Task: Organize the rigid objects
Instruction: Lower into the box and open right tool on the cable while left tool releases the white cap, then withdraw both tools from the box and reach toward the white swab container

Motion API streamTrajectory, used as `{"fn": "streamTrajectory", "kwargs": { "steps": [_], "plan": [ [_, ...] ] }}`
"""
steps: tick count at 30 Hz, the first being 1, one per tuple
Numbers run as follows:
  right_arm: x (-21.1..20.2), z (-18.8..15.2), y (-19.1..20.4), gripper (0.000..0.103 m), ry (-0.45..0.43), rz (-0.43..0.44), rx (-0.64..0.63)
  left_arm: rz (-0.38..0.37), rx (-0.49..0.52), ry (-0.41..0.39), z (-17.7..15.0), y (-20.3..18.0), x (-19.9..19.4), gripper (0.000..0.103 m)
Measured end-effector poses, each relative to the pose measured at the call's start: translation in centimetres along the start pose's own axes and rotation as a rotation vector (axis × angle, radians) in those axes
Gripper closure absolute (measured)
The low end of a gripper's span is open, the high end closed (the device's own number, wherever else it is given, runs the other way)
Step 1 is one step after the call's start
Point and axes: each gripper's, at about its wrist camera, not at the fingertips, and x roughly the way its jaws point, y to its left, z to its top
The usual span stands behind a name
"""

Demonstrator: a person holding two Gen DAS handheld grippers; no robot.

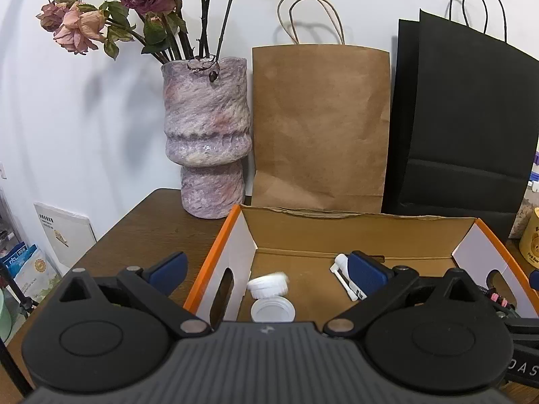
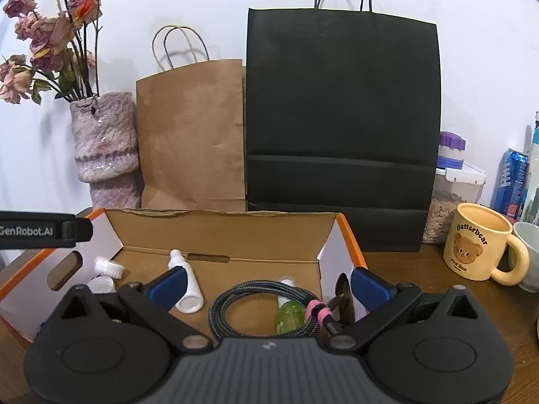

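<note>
An open cardboard box with orange edges (image 1: 215,245) sits on the wooden table. In the left wrist view my left gripper (image 1: 267,271) stands open above the box's left part. Below it lie two white caps (image 1: 268,285) (image 1: 272,310), neither touched by a pad. A white bottle (image 1: 343,279) lies by the right finger. In the right wrist view my right gripper (image 2: 268,286) is open over the box (image 2: 350,235). Under it lie a coiled braided cable (image 2: 235,303), a green spray bottle (image 2: 289,316) and the white bottle (image 2: 185,282).
Behind the box stand a marbled vase with dried roses (image 1: 205,141), a brown paper bag (image 1: 320,128) and a black paper bag (image 2: 340,128). To the right are a yellow bear mug (image 2: 475,242), a blue can (image 2: 512,181) and a snack container (image 2: 451,198). The left gripper's body (image 2: 40,230) reaches in at left.
</note>
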Motion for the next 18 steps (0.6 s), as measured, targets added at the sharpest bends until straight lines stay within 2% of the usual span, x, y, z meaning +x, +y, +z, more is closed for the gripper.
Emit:
{"fn": "streamTrajectory", "kwargs": {
  "steps": [6, 18],
  "plan": [
    [-0.6, 0.1, -0.1, 0.000, -0.001, 0.001, -0.001, -0.005, -0.015, -0.001, -0.2, 0.9, -1.0, 0.000],
    [-4.8, -0.9, -0.8, 0.000, -0.034, -0.001, -0.018, 0.002, -0.042, -0.024, -1.1, 3.3, -4.1, 0.000]
  ]
}}
